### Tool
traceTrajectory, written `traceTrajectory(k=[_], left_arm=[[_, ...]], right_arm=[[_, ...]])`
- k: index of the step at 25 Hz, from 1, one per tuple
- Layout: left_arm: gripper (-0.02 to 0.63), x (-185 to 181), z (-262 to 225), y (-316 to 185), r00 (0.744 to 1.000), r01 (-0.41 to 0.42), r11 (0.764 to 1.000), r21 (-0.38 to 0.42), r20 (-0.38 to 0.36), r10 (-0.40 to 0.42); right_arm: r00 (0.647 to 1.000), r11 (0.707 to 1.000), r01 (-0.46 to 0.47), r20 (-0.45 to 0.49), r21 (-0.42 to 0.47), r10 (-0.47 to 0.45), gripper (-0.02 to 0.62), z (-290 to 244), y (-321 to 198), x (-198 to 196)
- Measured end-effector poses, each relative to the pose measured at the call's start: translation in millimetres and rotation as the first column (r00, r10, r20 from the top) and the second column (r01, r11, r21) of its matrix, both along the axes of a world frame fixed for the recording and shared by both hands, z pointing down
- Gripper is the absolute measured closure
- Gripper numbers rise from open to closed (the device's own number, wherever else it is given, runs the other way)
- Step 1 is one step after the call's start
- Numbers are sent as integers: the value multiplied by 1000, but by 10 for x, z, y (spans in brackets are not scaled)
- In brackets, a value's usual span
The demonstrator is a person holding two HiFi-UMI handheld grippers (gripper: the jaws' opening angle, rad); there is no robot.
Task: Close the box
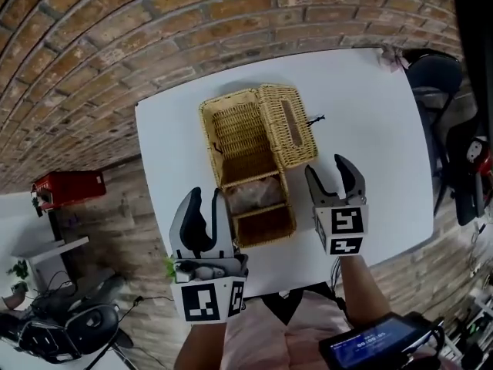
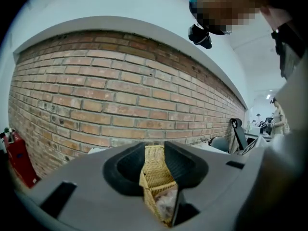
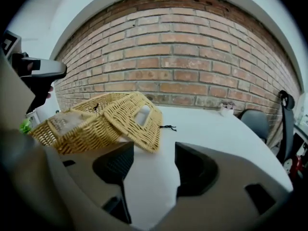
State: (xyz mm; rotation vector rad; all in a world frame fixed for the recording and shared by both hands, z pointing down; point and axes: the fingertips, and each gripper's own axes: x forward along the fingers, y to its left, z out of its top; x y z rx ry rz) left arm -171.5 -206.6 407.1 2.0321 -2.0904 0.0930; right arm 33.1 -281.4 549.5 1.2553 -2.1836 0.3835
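A wicker box (image 1: 231, 133) stands open in the middle of the white table (image 1: 370, 129). Its lid (image 1: 289, 126) leans off the right side. A clear packet (image 1: 250, 193) lies in one compartment. My left gripper (image 1: 206, 195) hovers at the box's near left corner, open with only a narrow gap; in the left gripper view (image 2: 155, 150) the box (image 2: 155, 179) shows through that gap, not gripped. My right gripper (image 1: 327, 168) is wide open just right of the box, nothing between its fingers. In the right gripper view (image 3: 154, 153) the box (image 3: 72, 126) and tilted lid (image 3: 134, 114) lie ahead to the left.
A small black cord (image 1: 314, 119) lies on the table by the lid. A white scrap (image 1: 391, 56) sits at the far right corner. A dark chair (image 1: 433, 75) stands right of the table, a red case (image 1: 69, 187) on the left. A brick wall runs behind.
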Motion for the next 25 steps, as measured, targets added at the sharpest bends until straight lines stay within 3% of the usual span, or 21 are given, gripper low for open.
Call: traceTrajectory(k=[6, 11, 16, 25], left_arm=[[477, -105, 163, -87, 1000, -1, 999, -40, -5, 1], [477, -188, 210, -132, 1000, 12, 999, -48, -2, -12], [477, -182, 231, -150, 1000, 16, 999, -49, 1, -16], [476, -175, 161, -100, 999, 31, 999, -32, 22, -31]], right_arm=[[998, 995, -49, -51, -82, 45, 321, 279, -53, -5], [996, 991, -90, -30, -100, 87, 316, 320, -130, 0], [982, 983, -163, 78, -86, 170, 316, 227, -166, 97], [973, 980, -199, 116, -6, 198, 330, -78, -203, 192]])
